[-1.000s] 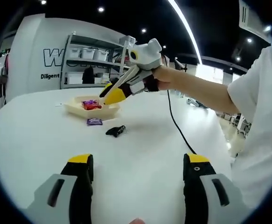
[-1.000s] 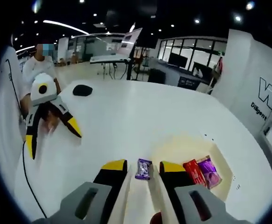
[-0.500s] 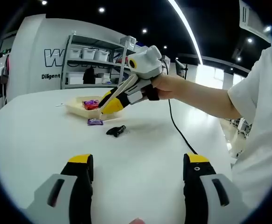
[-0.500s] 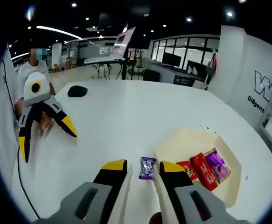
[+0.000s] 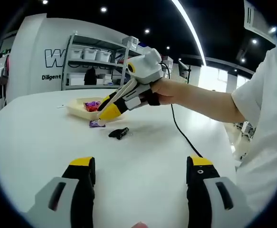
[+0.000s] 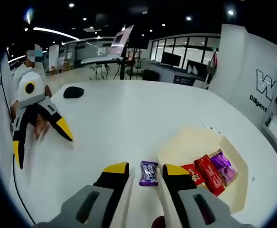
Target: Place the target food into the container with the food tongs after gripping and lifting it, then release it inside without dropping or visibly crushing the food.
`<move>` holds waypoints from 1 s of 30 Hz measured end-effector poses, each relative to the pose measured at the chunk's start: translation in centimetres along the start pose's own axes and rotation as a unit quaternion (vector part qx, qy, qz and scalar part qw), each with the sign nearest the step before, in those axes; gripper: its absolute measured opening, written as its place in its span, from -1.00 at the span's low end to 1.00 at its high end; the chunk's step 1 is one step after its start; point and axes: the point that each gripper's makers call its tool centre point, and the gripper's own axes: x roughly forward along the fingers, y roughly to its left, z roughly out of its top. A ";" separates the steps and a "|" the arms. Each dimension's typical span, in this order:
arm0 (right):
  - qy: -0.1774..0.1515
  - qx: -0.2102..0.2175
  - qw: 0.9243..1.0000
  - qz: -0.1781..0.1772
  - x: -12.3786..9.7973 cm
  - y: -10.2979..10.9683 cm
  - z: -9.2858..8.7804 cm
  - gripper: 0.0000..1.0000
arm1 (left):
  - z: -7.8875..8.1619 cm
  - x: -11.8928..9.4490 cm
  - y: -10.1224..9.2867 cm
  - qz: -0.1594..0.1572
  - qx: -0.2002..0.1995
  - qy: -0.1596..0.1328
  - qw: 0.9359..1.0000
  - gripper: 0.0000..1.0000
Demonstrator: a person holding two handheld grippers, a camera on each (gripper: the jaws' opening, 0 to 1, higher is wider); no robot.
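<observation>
A small purple packet (image 6: 148,173) lies on the white table just short of the cream tray (image 6: 186,142). My right gripper (image 6: 146,169) is open, and the packet sits in the gap between its yellow tips. Whether the tips touch it I cannot tell. In the left gripper view the right gripper (image 5: 101,118) slants down with its tips at the purple packet (image 5: 96,124). The tray (image 5: 76,109) holds red packets (image 6: 208,172) and a purple one (image 6: 222,164). My left gripper (image 5: 141,165) hangs open over bare table, holding nothing.
A black packet (image 5: 118,133) lies on the table right of the purple one. A cable (image 5: 181,130) trails from the right gripper across the table. A dark rounded object (image 6: 73,92) sits at the table's far side. Shelves (image 5: 93,61) stand behind the tray.
The right gripper has come down and away from the tray until its tips reach the purple packet on the table. The left gripper has stayed put and open.
</observation>
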 end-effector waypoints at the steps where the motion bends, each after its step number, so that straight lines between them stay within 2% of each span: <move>1: -0.002 0.000 1.000 -0.001 0.0 0.1 0.2 -0.57 | 0.0 0.0 0.0 0.000 0.000 0.000 1.000 0.53; 9: 0.004 -0.018 1.000 -0.012 0.2 0.5 0.1 -0.57 | -0.3 0.1 0.1 -0.002 -0.003 0.002 1.000 0.52; 11: 0.012 -0.034 0.999 -0.026 0.2 0.3 0.0 -0.57 | -0.2 0.1 0.2 -0.002 -0.003 0.002 1.000 0.51; 15: 0.015 -0.034 0.999 -0.033 0.2 0.6 0.0 -0.57 | -0.2 0.1 0.2 -0.002 -0.003 0.001 1.000 0.51; 19: 0.022 -0.014 0.999 -0.039 0.3 0.8 -0.1 -0.57 | -0.2 0.1 0.2 -0.003 -0.003 0.001 1.000 0.51; 22: 0.021 0.013 0.998 -0.061 0.2 0.4 -0.1 -0.56 | -0.2 0.0 0.2 -0.002 -0.003 0.000 1.000 0.51; 30: 0.024 0.037 0.996 -0.073 0.4 0.6 -0.4 -0.55 | -0.2 -0.1 0.2 -0.002 -0.003 -0.001 1.000 0.51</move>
